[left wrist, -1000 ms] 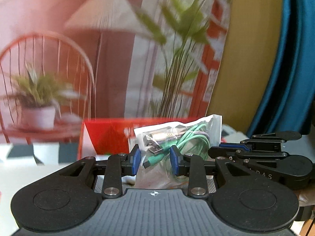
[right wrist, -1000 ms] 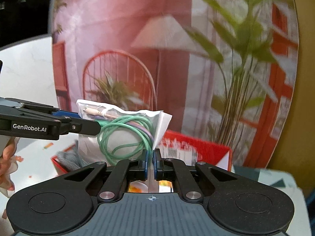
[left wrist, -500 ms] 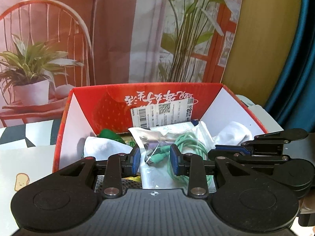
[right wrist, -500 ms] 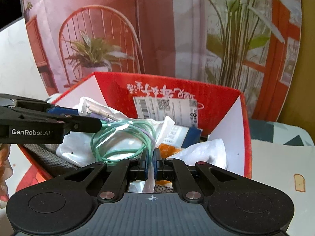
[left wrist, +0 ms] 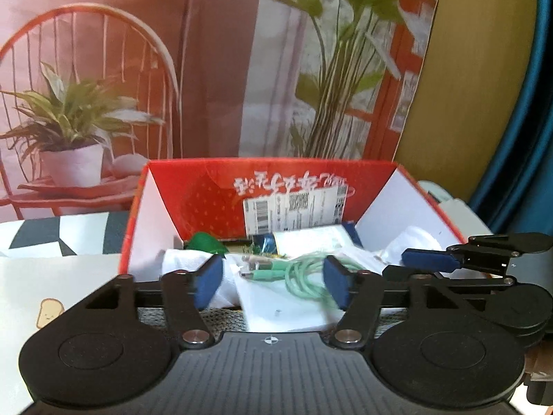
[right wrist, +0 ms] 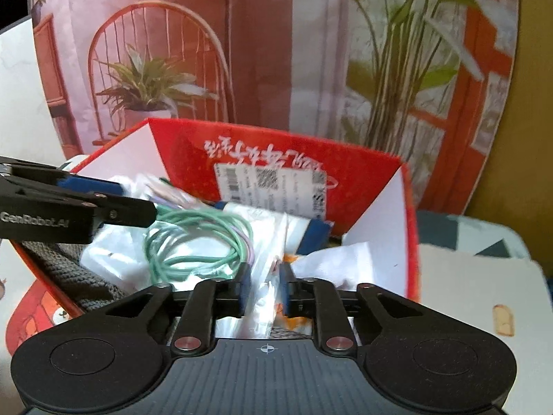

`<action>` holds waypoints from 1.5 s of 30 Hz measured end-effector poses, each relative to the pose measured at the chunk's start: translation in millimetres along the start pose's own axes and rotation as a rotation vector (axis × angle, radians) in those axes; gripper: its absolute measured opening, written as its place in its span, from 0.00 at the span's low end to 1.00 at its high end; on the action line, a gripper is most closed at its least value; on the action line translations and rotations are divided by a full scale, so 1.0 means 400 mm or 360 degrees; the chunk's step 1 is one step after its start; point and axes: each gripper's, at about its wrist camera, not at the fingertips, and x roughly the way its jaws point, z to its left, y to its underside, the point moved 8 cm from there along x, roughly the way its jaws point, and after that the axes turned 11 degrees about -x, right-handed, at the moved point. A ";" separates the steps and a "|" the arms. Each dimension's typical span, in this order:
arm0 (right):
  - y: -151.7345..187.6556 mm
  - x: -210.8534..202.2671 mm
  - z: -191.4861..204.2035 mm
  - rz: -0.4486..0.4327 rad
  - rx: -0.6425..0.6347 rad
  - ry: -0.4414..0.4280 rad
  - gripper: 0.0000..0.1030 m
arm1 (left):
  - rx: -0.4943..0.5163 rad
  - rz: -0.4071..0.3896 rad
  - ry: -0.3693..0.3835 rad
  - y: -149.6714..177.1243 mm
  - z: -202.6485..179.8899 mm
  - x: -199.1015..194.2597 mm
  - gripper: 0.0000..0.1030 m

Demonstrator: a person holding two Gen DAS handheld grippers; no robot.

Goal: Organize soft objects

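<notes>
The red cardboard box (left wrist: 193, 200) stands open on the surface (left wrist: 62, 273), against a printed backdrop of a chair and plants, and is already piled with soft things: white cloths, a grey knitted piece along its near wall, and small packets. On top of that pile, toward the near side, lies the clear plastic bag (left wrist: 276, 297) holding a coiled green cable (left wrist: 304, 273).

The left hand-held gripper (left wrist: 273, 282) has just been opening; its blue pads stand wide on either side of the bag and do not press it. The right hand-held gripper (right wrist: 264, 288) has likewise just been opening, only a little: a fold of the bag's film lies between its narrowly parted pads, apparently released.

The bag looks light, limp and slippery; the film will crumple and slide, and the cable inside gives the only firmness. A pinch on a gathered edge or across the coil would hold best.

The left wrist view shows the bag's flat white lower half and a green object at the box's far left; the right wrist view alone shows the cable's full loop (right wrist: 193, 238), the knitted piece (right wrist: 65, 273) and the box's right wall.
</notes>
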 end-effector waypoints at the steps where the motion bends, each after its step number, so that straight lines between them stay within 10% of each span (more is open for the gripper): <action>1: -0.003 -0.009 -0.001 -0.0012 -0.0005 0.0014 0.25 | 0.0000 -0.0015 -0.0010 -0.003 0.001 -0.012 0.74; 5: -0.022 -0.057 -0.007 -0.0078 -0.0002 0.0055 0.58 | -0.0019 -0.0098 -0.0020 -0.017 0.008 -0.070 0.96; 11: -0.041 -0.134 -0.017 -0.0159 0.0100 0.0065 1.00 | -0.0068 -0.0147 -0.0066 -0.033 0.019 -0.157 1.00; 45: 0.022 -0.754 0.108 -0.0473 0.0289 0.0284 1.00 | -0.0091 -0.0494 -0.0386 0.120 -0.059 -0.752 1.00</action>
